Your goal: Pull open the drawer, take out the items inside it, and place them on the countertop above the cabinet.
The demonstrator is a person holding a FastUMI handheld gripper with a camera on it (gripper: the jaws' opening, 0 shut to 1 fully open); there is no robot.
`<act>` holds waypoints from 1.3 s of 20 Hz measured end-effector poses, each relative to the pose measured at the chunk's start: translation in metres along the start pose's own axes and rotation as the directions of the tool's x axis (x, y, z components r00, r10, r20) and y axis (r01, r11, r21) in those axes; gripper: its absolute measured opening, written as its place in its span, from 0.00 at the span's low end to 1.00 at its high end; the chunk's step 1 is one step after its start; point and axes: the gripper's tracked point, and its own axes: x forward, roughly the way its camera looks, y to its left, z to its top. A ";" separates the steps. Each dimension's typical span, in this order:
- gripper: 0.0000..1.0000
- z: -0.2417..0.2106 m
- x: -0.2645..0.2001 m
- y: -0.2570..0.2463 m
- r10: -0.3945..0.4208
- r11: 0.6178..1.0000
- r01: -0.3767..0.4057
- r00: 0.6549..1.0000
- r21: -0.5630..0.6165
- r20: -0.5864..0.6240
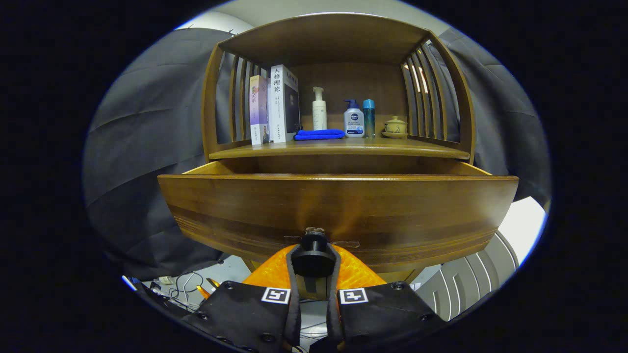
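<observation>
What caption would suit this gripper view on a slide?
Hand-held gripper shut on the knob of a pulled-out wooden drawer, below a countertop holding books, bottles and a blue cloth.

Glossy varnished wood drawer point(338, 211) (visible grain), matt knob point(314, 255), soft cloth point(319, 134)

Jaws clamped on knob point(313, 243) of pulled-out drawer point(338, 211) below countertop point(338, 147)

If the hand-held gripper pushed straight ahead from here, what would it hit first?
The drawer front. The hand-held gripper is already shut on the drawer knob, so pushing forward would likely slide the drawer closed.
</observation>
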 end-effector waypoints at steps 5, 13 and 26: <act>0.22 -0.009 -0.018 0.002 0.004 1.000 -0.004 1.000 -0.005 0.001; 0.22 -0.019 -0.040 0.009 0.029 0.999 -0.029 1.000 -0.024 0.002; 0.64 0.000 -0.070 0.000 0.040 0.999 -0.040 0.999 -0.015 0.005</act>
